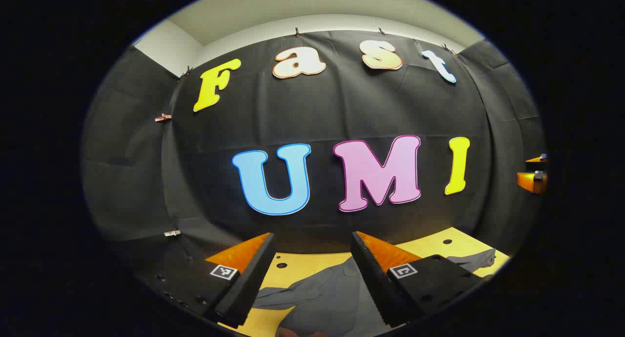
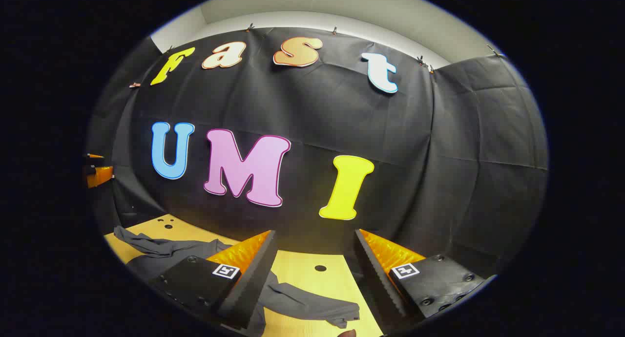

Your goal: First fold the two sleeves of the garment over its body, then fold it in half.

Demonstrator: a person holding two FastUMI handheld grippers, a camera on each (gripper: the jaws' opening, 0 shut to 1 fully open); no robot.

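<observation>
The soft grey cloth garment [image 1: 322, 298] lies flat on the yellow wooden table [image 2: 312, 278], low in both views. Both grippers, left gripper [image 1: 312, 278] and right gripper [image 2: 315, 283], have fingers spread wide, holding nothing. In the right gripper view a long grey sleeve [image 2: 312, 305] stretches across the bottom middle, just under the right fingers, so I think that hand is nearer to it.

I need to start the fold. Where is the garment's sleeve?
In the right gripper view, a grey sleeve lies on the yellow table, between the open right tongs.

No readable text apart from the wall. Small square fiducial marker [image 1: 224, 272] on each gripper finger mount, both views [image 2: 226, 271]; pattern only, no characters.
</observation>
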